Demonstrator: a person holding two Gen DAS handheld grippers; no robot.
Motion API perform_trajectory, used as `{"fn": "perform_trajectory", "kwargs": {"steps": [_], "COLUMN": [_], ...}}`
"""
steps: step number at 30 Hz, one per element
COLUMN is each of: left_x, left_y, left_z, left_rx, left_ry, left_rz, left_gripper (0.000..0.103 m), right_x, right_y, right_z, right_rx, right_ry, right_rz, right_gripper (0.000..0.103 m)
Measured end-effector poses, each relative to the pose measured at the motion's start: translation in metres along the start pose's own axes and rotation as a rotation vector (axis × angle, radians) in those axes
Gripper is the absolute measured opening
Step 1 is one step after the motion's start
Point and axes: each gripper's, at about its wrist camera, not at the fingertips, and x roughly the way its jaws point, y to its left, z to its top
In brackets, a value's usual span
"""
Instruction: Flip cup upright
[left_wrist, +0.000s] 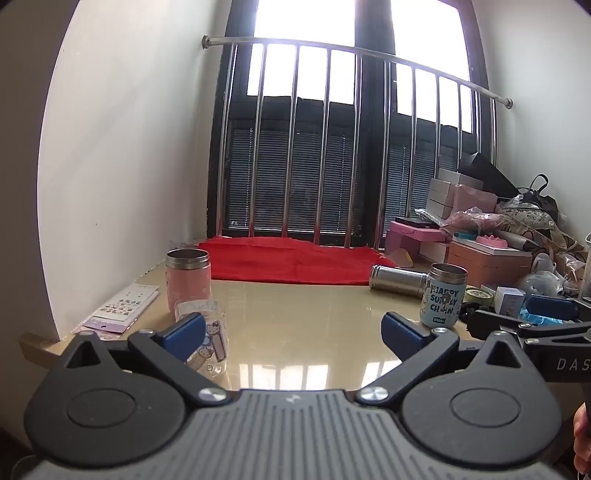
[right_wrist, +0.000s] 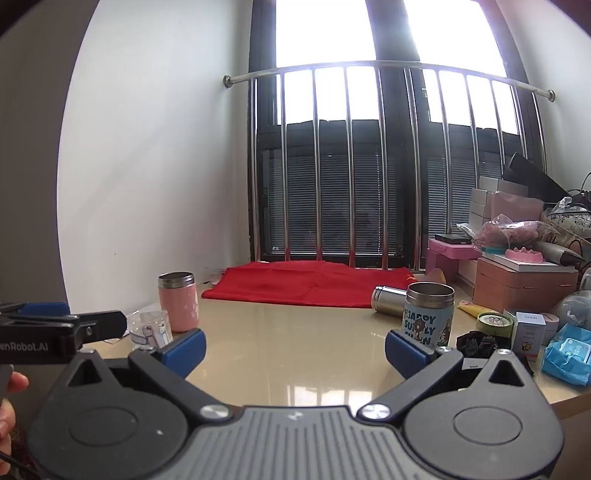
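Observation:
A steel cup (left_wrist: 397, 280) lies on its side at the back of the beige table, by the red cloth; it also shows in the right wrist view (right_wrist: 389, 298). A pink cup (left_wrist: 187, 277) (right_wrist: 178, 302) and a blue printed cup (left_wrist: 444, 296) (right_wrist: 428, 314) stand upright. A clear glass with cartoon print (left_wrist: 207, 334) (right_wrist: 151, 330) stands near the pink cup. My left gripper (left_wrist: 293, 334) is open and empty, low over the table's front. My right gripper (right_wrist: 295, 350) is open and empty, its right finger just in front of the blue cup.
A red cloth (left_wrist: 291, 260) lies at the back under the window railing. Boxes, bags and small packages (right_wrist: 524, 273) crowd the table's right side. A sticker sheet (left_wrist: 122, 306) lies at the left edge by the wall. A blue wipes pack (right_wrist: 567, 352) sits at front right.

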Motion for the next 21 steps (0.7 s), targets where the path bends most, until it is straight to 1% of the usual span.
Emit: {"fn": "perform_trajectory", "kwargs": {"steps": [21], "left_x": [-0.0034], "left_y": [0.0012], "left_z": [0.0], "left_rx": [-0.007], "left_ry": [-0.013], "left_rz": [-0.002], "left_gripper": [0.103], "right_x": [0.0011], "right_y": [0.0005], "right_z": [-0.0001], "right_rx": [-0.001], "right_ry": [0.002], "right_rz": [0.0], "right_gripper": [0.103]}}
